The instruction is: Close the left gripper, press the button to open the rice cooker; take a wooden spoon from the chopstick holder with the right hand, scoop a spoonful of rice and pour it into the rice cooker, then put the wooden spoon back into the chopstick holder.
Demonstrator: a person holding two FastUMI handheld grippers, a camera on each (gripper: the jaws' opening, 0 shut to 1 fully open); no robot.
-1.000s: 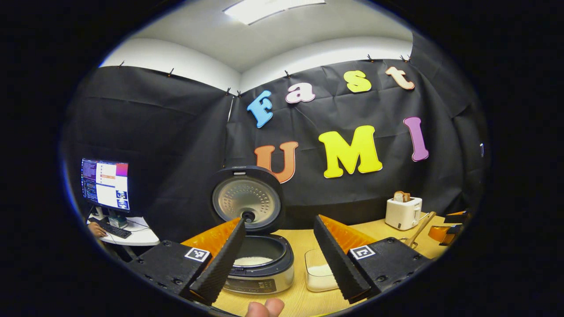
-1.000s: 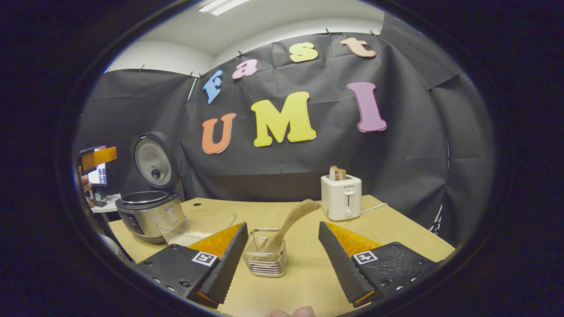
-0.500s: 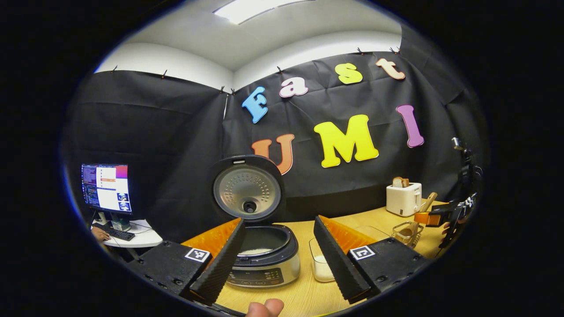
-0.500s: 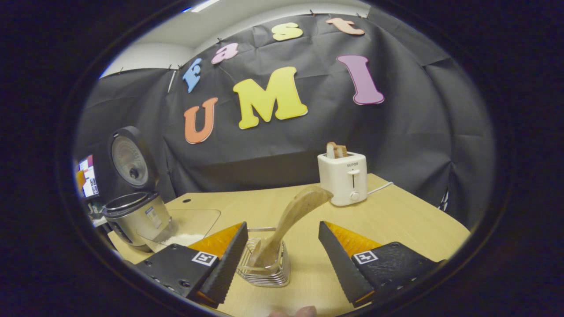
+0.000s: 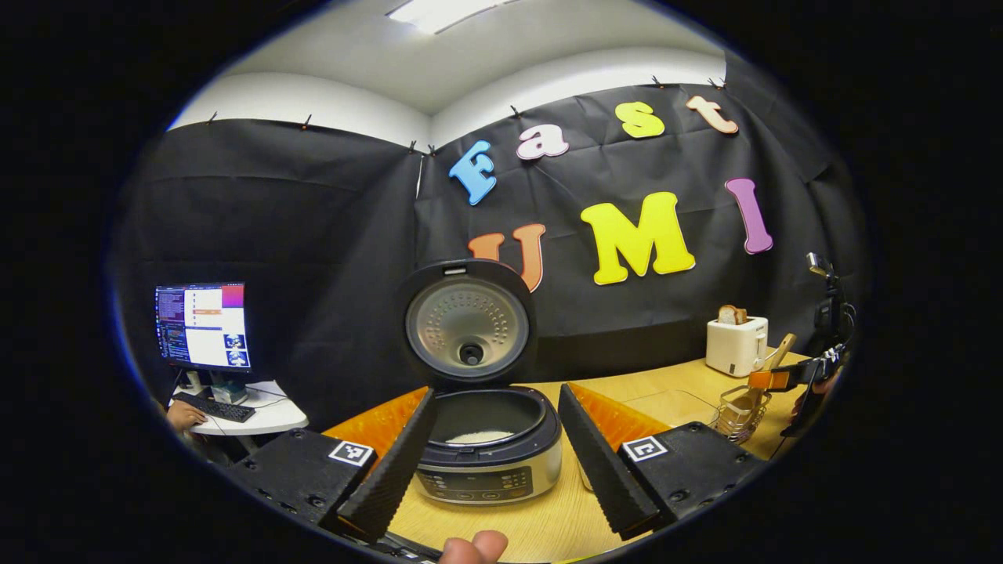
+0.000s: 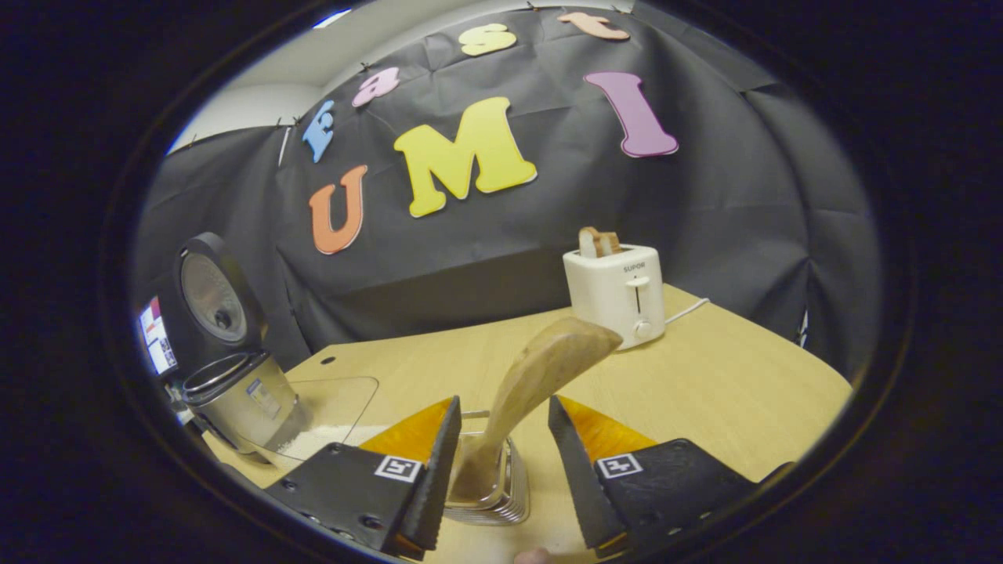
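Note:
The rice cooker (image 5: 490,446) stands open on the wooden table, its round lid (image 5: 468,321) upright and white rice in the pot. My left gripper (image 5: 495,390) is open just in front of it, holding nothing. In the right gripper view, the wooden spoon (image 6: 544,364) leans up out of the wire chopstick holder (image 6: 497,489). My right gripper (image 6: 504,401) is open with a finger on each side of the spoon's handle, small gaps still showing. From the left gripper view, the right gripper (image 5: 780,380) sits over the holder (image 5: 736,411).
A clear container of rice (image 6: 329,415) lies between the cooker (image 6: 239,392) and the holder. A white toaster (image 6: 619,294) with bread stands at the back. Left of the table, a monitor (image 5: 204,325) sits on a side desk with a person's hand (image 5: 184,413) at its keyboard.
My right gripper has moved down and forward onto the spoon, and its jaws have narrowed around the handle. My left gripper has drawn slightly back from the open cooker.

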